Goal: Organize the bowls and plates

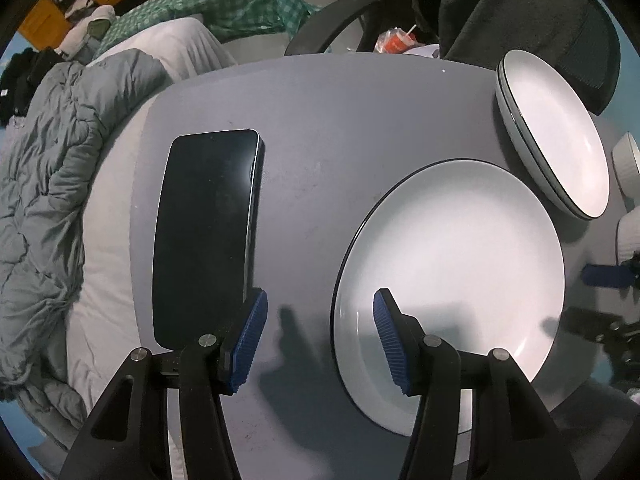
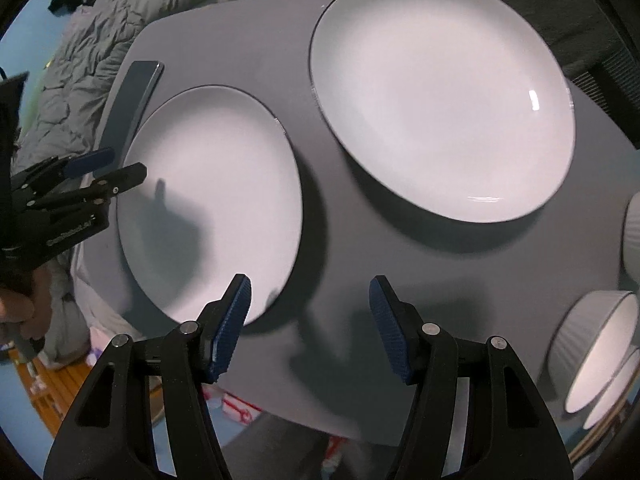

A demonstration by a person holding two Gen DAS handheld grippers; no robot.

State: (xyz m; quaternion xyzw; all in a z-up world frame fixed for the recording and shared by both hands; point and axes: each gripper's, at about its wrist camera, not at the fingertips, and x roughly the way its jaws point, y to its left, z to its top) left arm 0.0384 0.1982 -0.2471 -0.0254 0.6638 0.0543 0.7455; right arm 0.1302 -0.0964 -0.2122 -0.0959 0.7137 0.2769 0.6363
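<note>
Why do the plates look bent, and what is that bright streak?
Left wrist view: the fisheye lens squashes the stacked plates into an oval and curves the table edge. Right wrist view: a lamp glints on the far plate; tong shadows darken the near plate.

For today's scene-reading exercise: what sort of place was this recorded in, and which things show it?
Probably a bedroom or small living space at home: a rumpled grey duvet lies right beside the grey table, a phone rests on it, and dark clothing hangs over a chair.
</note>
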